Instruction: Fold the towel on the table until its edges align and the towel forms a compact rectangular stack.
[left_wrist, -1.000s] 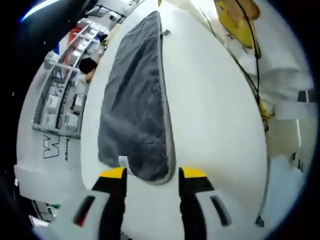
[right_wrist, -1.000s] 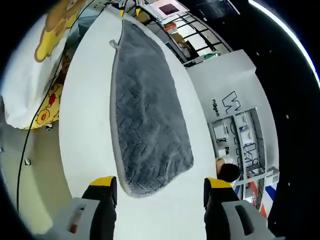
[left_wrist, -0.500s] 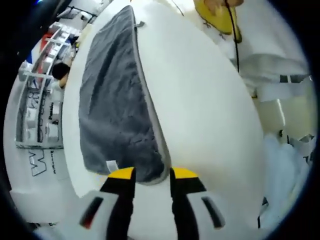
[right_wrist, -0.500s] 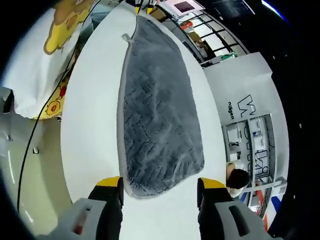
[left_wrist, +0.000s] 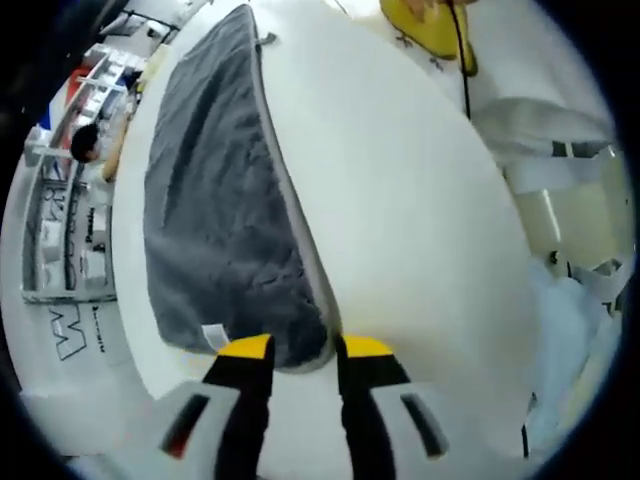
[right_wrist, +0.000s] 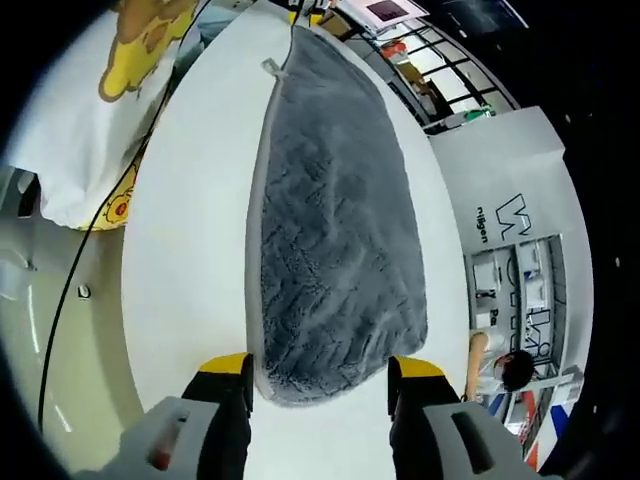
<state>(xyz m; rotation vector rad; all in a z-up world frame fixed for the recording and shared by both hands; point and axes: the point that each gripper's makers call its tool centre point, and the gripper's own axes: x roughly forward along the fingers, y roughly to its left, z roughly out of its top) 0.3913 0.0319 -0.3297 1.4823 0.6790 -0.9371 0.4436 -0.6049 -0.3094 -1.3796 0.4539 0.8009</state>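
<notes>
Lining up on a short end of the grey towel (left_wrist: 215, 220), one gripper at each end, by the look of it

- Towel lies flat on the white worktop (left_wrist: 400, 220), long and narrow, running away from each camera; a small hanging loop sits on one long edge near the far end in both views. Pale piped border all round
- Left gripper (left_wrist: 296, 350): yellow-tipped fingers stand narrowly apart, straddling the near corner of the towel where the border curves round. Nothing pinched yet that I can see; cloth sits in the gap or just beyond it. White label tab just left of the left finger
- Right gripper (right_wrist: 319, 366): fingers set wider, tips on either side of the near short edge, towel end lying between them. Whether the tips touch the cloth I cannot tell
- Judgement: both are placed low at a towel end so each can take hold and carry one end over the other, halving the length
- Beyond the worktop: yellow cartoon-print cloth (right_wrist: 125, 120) on one side, shelving and a white display board on the other
</notes>
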